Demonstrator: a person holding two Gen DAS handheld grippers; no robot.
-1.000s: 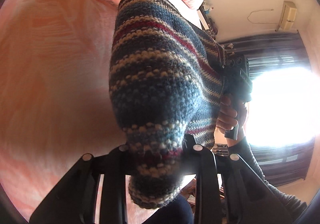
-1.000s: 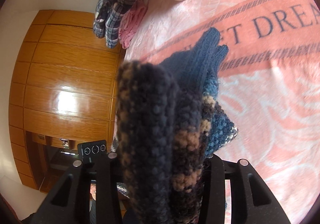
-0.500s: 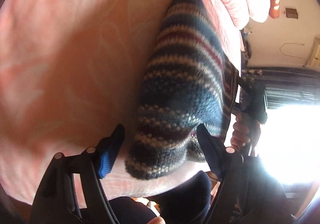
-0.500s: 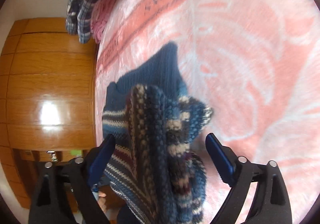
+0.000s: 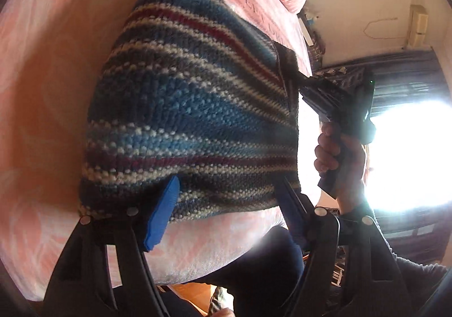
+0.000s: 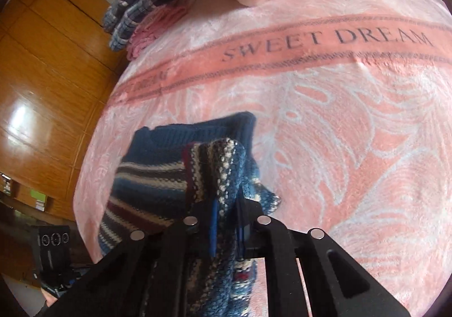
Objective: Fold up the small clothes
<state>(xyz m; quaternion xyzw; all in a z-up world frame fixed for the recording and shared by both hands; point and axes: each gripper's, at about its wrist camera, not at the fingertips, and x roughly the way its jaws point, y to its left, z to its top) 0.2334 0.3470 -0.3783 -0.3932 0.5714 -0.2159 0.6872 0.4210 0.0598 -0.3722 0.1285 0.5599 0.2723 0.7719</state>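
So the striped knit sweater (image 5: 192,107) fills the middle of the left wrist view, lying on the pink blanket (image 5: 42,76) near the bed's edge. The left gripper (image 5: 226,204) sits at its hem with jaws spread wide, holding nothing. Over at the frame's right, a hand (image 5: 336,153) works the right gripper (image 6: 226,220), which is pinched tight on a bunched fold of knit. It looks thick, soft and floppy, so probably best grabbed at corners or hem. Upper left of the right view there's a pile of plaid clothes (image 6: 141,3), well apart, not in the way.
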